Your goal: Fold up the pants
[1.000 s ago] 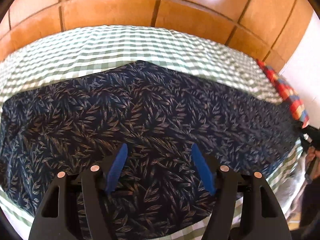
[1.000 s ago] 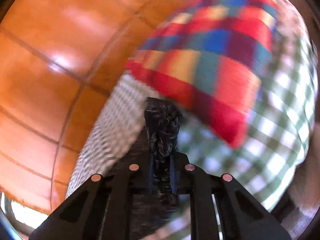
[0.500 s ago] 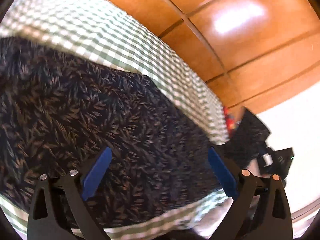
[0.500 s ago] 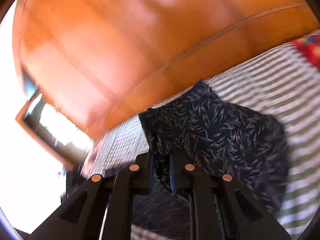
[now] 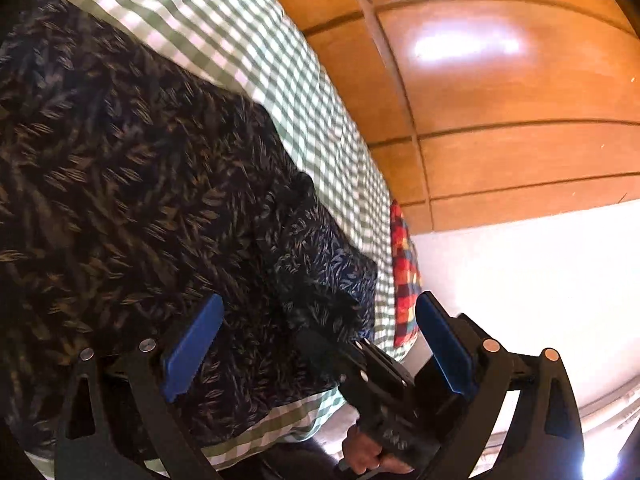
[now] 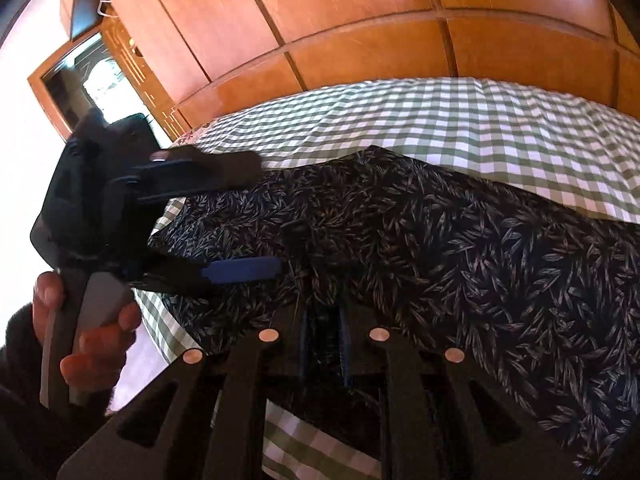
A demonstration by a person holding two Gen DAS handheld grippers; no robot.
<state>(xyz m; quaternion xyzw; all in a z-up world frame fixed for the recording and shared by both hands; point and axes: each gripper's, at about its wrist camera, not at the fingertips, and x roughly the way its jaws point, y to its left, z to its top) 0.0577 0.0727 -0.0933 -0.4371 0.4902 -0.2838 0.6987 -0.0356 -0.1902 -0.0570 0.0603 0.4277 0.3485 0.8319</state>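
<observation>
Pants (image 6: 440,248) are spread on the checked bed (image 6: 400,116). Their edge is pinched in the right tongs (image 6: 322,336); left tongs (image 5: 316,344) are held wide apart, empty. No legible writing.

The pants (image 6: 440,240) are dark navy with a dense print of small pale leaves, spread lengthwise over a green-and-white checked bed (image 6: 460,120). One end (image 5: 332,280) is doubled back over the rest, forming a raised fold. A pinch of the fabric stands up between the closed fingers (image 6: 343,344) of the right gripper (image 6: 322,340).
</observation>
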